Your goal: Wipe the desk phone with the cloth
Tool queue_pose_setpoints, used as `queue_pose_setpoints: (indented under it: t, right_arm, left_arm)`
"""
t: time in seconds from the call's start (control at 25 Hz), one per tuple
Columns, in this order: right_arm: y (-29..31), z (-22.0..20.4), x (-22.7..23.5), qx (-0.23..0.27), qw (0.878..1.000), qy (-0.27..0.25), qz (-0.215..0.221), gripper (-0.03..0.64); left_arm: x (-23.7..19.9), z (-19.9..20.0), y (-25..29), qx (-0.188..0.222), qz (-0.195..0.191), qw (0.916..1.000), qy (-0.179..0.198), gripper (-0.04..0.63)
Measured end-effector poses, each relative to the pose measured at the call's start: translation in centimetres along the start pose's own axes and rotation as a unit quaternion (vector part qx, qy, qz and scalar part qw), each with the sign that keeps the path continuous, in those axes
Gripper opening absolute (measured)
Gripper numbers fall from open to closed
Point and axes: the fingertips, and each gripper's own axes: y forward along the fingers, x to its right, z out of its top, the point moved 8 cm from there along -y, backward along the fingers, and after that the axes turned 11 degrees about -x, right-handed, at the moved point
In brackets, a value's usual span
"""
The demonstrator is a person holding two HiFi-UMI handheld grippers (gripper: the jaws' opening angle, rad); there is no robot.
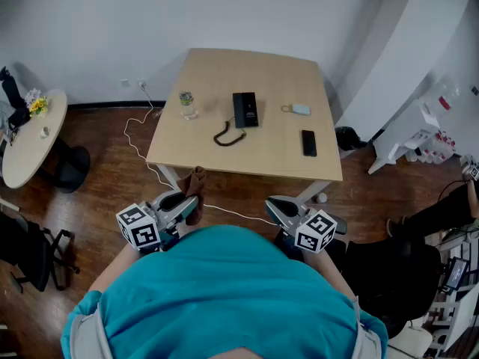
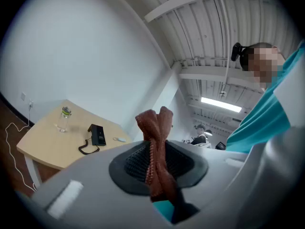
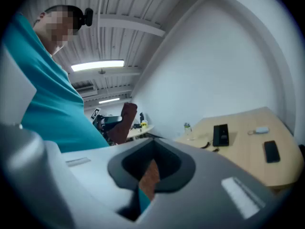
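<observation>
The black desk phone [image 1: 245,109] lies on the middle of the light wooden desk [image 1: 262,159], its coiled cord [image 1: 228,136] trailing toward me. Both gripper views show the phone [image 2: 97,134] [image 3: 220,134] far off. My left gripper [image 1: 183,200] is held close to my body, short of the desk's near edge, shut on a brown cloth [image 1: 196,182]. In the left gripper view the cloth [image 2: 155,128] stands up out of the left gripper [image 2: 155,163]. My right gripper [image 1: 281,206] [image 3: 148,175] is level with it, jaws together and empty.
A small bottle [image 1: 187,105] stands left of the phone. A keyring item [image 1: 299,109] and a dark mobile phone [image 1: 308,142] lie to its right. A white cable [image 1: 138,146] runs across the wooden floor. A round table [image 1: 30,140] stands at the left.
</observation>
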Motion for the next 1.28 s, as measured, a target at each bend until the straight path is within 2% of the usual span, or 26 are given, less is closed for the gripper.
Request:
queue_pose_setpoints:
  t: [0.2,0.36,0.68,0.84,0.96,1.12,1.28]
  right_arm:
    - [-3.4,3.3,3.2,0.038,0.998,-0.056,-0.020,0.002]
    - [-5.2,5.5,5.2,0.054,0.994,-0.087,-0.026,0.002]
    - [-7.5,5.4,7.3,0.068,0.994,-0.088,-0.025,0.002]
    - [-6.9,4.2,9.0,0.058,0.996,-0.069,-0.026,0.002]
    - [-5.2,4.0,10.1,0.051,0.997,-0.057,-0.025,0.002]
    - [-1.1,4.7,12.0,0.040,0.998,-0.048,-0.029,0.002]
    - [2.9,7.6,15.3,0.028,0.997,-0.035,-0.067,0.002]
  left_arm:
    - [1.4,1.5,3.5,0.008,0.005,0.9994,0.033,0.094]
    - [2.7,2.0,6.5,-0.002,0.001,0.9991,0.043,0.094]
    - [3.7,2.9,11.1,-0.027,-0.011,0.9978,0.059,0.094]
    - [2.8,3.4,12.6,-0.041,-0.010,0.9969,0.066,0.094]
    - [0.7,4.4,12.7,-0.052,-0.001,0.9957,0.077,0.094]
    - [-4.6,6.6,12.4,-0.056,0.015,0.9945,0.088,0.094]
    - [-12.0,10.3,13.7,-0.077,0.013,0.9879,0.134,0.094]
